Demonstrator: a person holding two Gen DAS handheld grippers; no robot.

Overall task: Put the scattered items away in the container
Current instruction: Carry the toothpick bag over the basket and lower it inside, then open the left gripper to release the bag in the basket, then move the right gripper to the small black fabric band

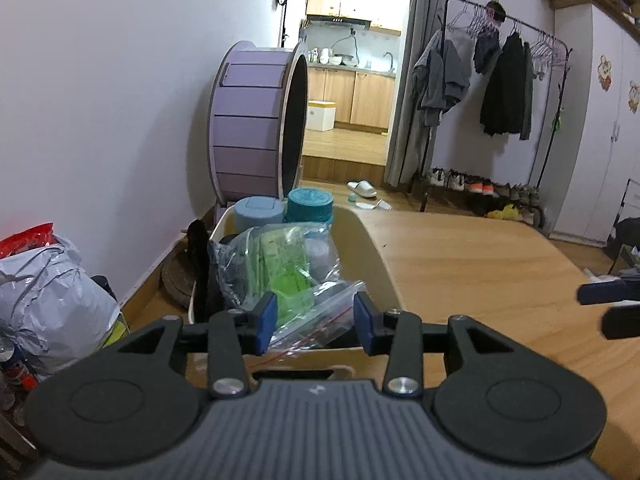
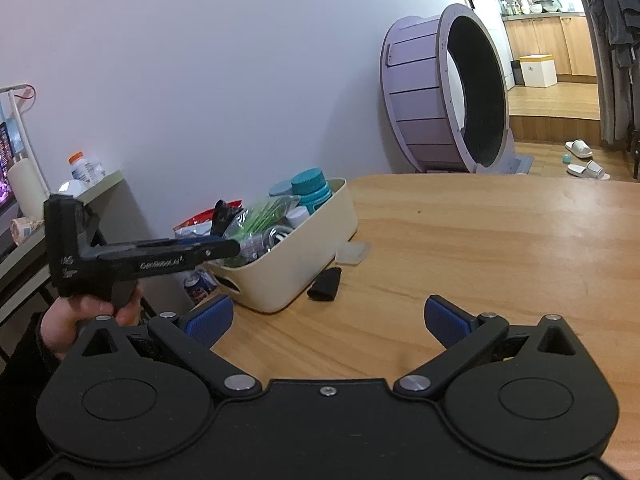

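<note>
A pale wall (image 1: 100, 100) is seen behind a wooden tabletop (image 2: 500, 248). A purple wheel (image 1: 256, 120) is stood against it on the wood floor (image 1: 344, 148). A kitchen (image 1: 352, 40) is shown through the doorway, a clothes rack (image 1: 508, 80) beside it.

A cream container (image 2: 304, 256) stands packed with bottles and a clear zip bag (image 1: 316, 316). Just beside the container lie a black pouch (image 2: 326, 284) and a small clear packet (image 2: 354, 254).
</note>
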